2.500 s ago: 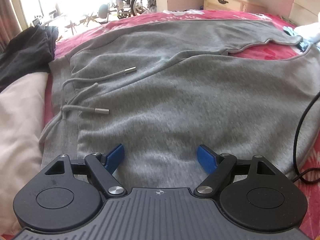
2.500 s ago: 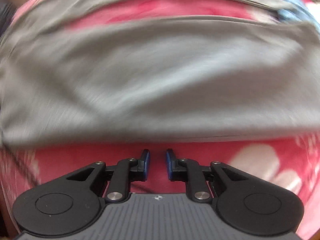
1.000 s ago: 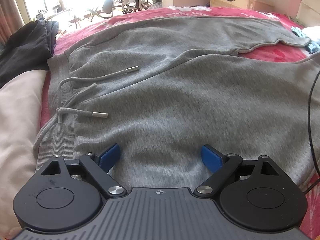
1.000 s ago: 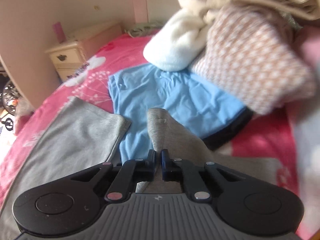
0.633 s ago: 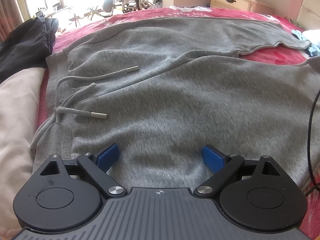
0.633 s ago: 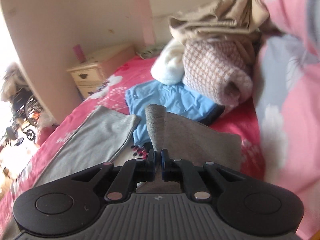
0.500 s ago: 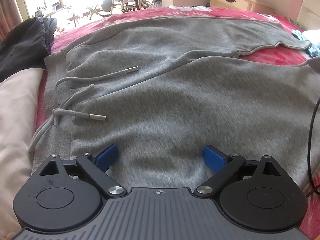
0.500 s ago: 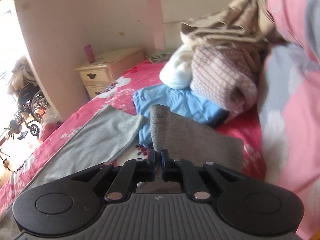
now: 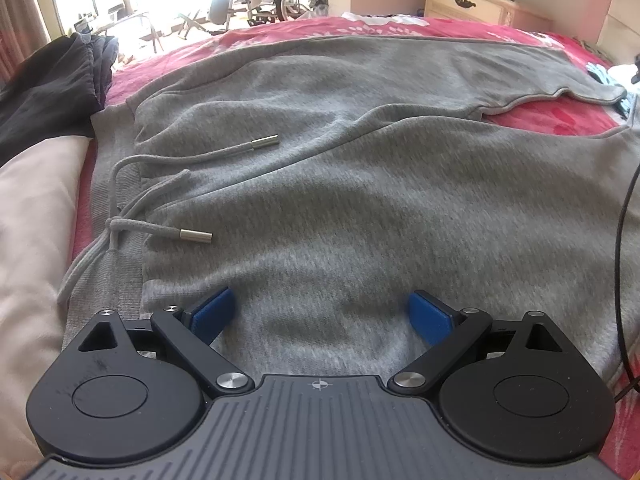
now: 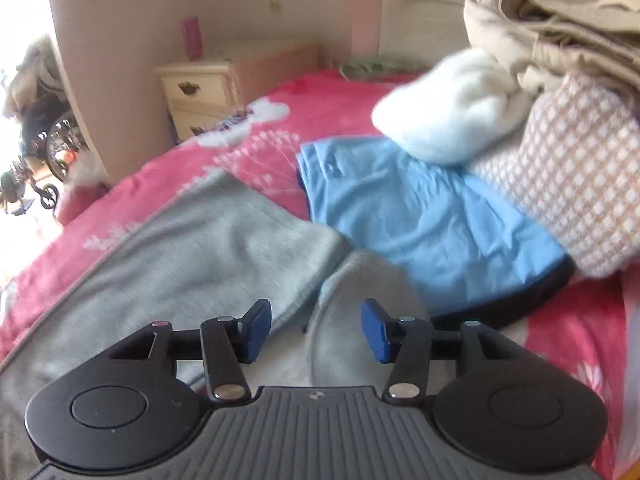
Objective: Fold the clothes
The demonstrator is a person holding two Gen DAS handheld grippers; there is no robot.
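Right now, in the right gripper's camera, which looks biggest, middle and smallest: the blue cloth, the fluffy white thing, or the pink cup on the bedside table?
1. Blue cloth, biggest in this view.
2. Fluffy white thing.
3. Pink cup, smallest, though it stands farthest away, so it may only look tiny.

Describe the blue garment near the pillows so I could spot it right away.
Start at the red floral bedspread and look toward the headboard. The blue garment lies flat there, partly under a white fluffy bundle and beside a checked roll. It is the only bright sky-blue cloth, edged dark.
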